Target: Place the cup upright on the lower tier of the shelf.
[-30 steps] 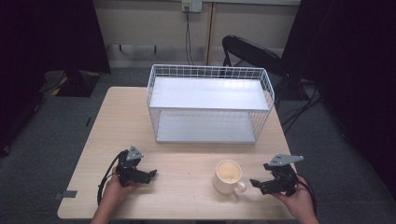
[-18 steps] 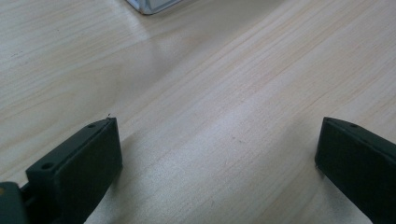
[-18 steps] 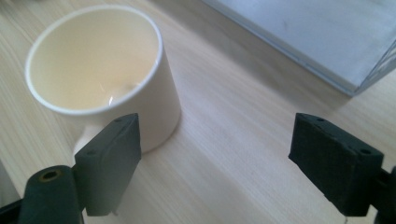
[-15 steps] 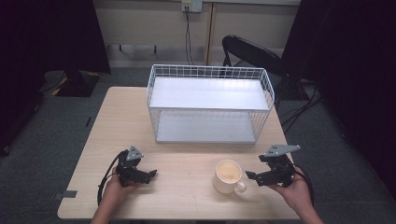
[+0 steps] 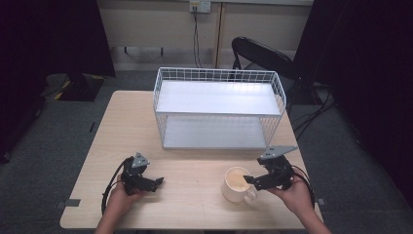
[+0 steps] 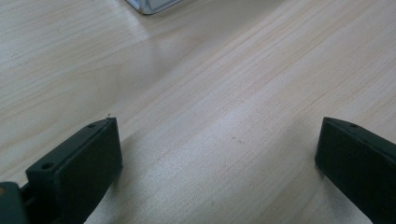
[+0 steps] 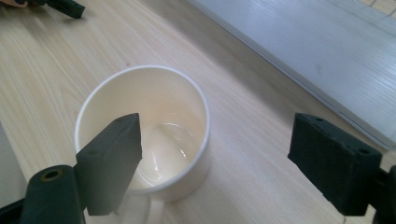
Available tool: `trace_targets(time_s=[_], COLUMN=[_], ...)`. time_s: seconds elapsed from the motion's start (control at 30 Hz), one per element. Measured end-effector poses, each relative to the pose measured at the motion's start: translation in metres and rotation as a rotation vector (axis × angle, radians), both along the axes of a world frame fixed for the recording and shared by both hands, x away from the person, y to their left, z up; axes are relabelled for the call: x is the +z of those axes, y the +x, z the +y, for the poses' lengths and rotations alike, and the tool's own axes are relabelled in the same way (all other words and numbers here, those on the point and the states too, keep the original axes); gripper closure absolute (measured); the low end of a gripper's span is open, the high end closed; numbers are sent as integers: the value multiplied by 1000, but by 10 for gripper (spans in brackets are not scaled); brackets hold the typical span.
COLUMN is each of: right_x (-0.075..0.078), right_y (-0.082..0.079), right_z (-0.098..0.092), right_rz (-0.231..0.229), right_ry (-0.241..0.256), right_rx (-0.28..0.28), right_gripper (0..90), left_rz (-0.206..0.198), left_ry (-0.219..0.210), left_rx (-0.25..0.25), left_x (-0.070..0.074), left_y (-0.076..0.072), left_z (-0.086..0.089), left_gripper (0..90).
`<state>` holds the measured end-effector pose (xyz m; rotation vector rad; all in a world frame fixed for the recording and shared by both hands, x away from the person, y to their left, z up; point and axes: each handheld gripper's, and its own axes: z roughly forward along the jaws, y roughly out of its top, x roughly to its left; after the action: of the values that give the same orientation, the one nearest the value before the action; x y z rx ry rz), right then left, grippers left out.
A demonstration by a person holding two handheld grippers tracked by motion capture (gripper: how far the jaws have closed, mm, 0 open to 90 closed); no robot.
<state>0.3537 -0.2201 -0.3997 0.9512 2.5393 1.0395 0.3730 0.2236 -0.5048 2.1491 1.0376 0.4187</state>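
The right gripper [image 5: 249, 180], jaws wide apart and holding nothing, hangs over the near-right wall of the white mug [image 5: 235, 184], which stands upright on the table [image 5: 195, 209]; 1 jaw is above the mug's mouth.

The round ceramic mug [image 5: 235, 185] near the desk's front edge was cream-white, glossy inside; the light wooden desk [image 5: 195, 204] showed pale beige with fine straight grain; the white wire-mesh two-tier rack [image 5: 219, 109] toward the far edge had pale grey shelves; both hand-held two-jaw grippers, left [image 5: 157, 182] and right [image 5: 248, 180], were matt black with grey plates.
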Motion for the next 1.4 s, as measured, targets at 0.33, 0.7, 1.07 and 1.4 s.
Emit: trace_targets(time_s=[0.33,0.7,1.07,1.4], right_x=[-11,-25,-32,-34], right_y=[5,12,11,11], right_z=[11,7,12,19], right_rz=[22,73,93,91], right_ry=[23,56,19,-11], right_rx=[-20,-77,-83,-78], right_gripper=[263,464,618,732], left_rz=[1,1,1,1], left_ry=[-3,-3,-3,-3], left_rx=[1,1,1,1], left_x=[0,0,0,0], left_y=[0,0,0,0], left_z=[0,0,0,0], left_gripper=[1,1,1,1])
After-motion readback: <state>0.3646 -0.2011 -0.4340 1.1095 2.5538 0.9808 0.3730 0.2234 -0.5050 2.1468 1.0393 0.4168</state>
